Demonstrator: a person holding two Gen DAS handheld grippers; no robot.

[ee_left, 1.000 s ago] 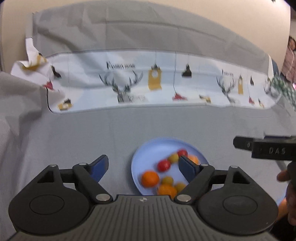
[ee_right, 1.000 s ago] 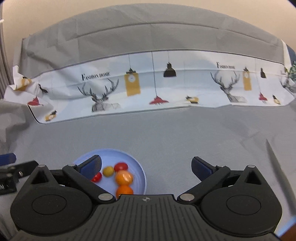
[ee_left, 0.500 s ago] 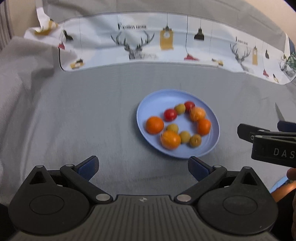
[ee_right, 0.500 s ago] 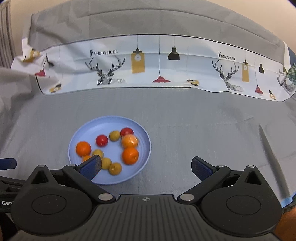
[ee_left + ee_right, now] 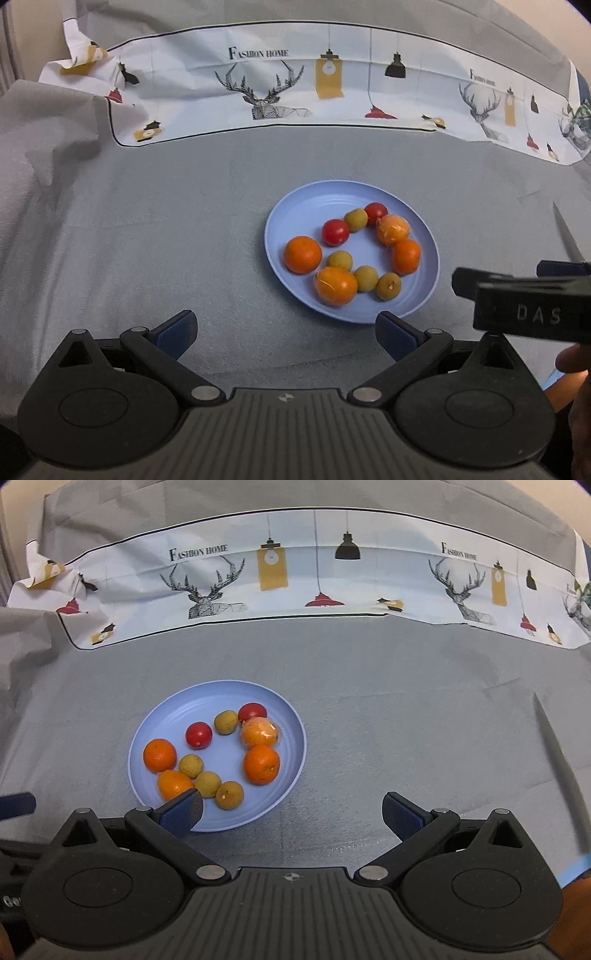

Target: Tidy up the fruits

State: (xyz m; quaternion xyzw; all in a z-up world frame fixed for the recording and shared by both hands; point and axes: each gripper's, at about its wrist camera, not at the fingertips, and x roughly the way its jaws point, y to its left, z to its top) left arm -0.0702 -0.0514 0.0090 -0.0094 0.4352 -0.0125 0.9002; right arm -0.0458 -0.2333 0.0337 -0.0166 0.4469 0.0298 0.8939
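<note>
A blue plate [image 5: 291,206] on grey cloth [image 5: 166,229] holds oranges [image 5: 302,254], red tomatoes [image 5: 335,232] and small yellow-green fruits [image 5: 356,219]. Near the plate, the left gripper [image 5: 286,330] and right gripper [image 5: 291,810] hover, fingers wide apart and empty.

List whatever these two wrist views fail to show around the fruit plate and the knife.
- Knife: handle end cut off by the right wrist view's lower right edge; in the left wrist view the right gripper's body covers all but its tip.
- Orange at the blue plate's near edge: partly behind the right gripper's left finger.
- Plate's near rim: same finger covers part.
- Destination for sorted fruit: none visible.
</note>
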